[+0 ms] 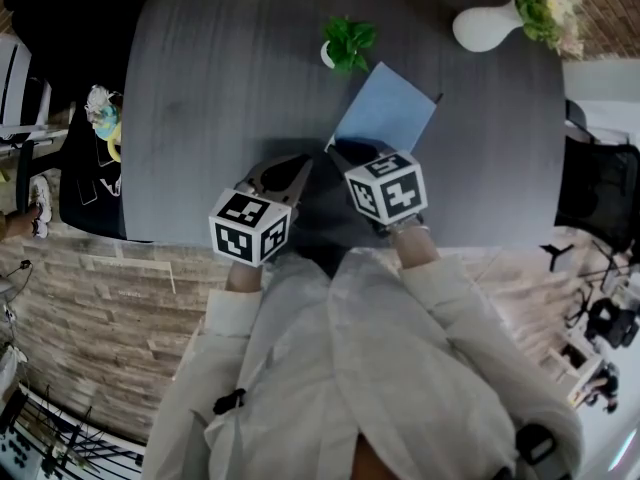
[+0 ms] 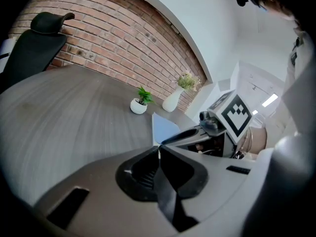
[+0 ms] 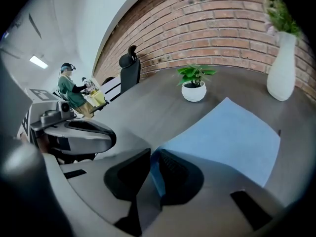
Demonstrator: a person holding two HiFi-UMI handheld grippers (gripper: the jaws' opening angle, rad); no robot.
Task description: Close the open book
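1. The table [image 1: 200,88] is showing a grey, matt wood grain.
2. The book [image 1: 385,108] is showing a pale blue cover, smooth and matt like card.
3. The brick wall [image 3: 207,28] is looking rough.
4. The pot [image 3: 193,92] and vase [image 3: 281,68] are looking like smooth white ceramic.
5. The right gripper [image 3: 150,154] is showing matt grey plastic, ribbed on its dark inner faces.

Head view: my right tongs [image 1: 338,151] cover the book's [image 1: 388,106] near corner, so I can't see the contact there. Right gripper view: tongs' body hides the book's near edge. The flowers [image 3: 279,11] in the vase [image 3: 281,65] are cut off by the dark rim. The far person [image 3: 74,90] is too small to tell.
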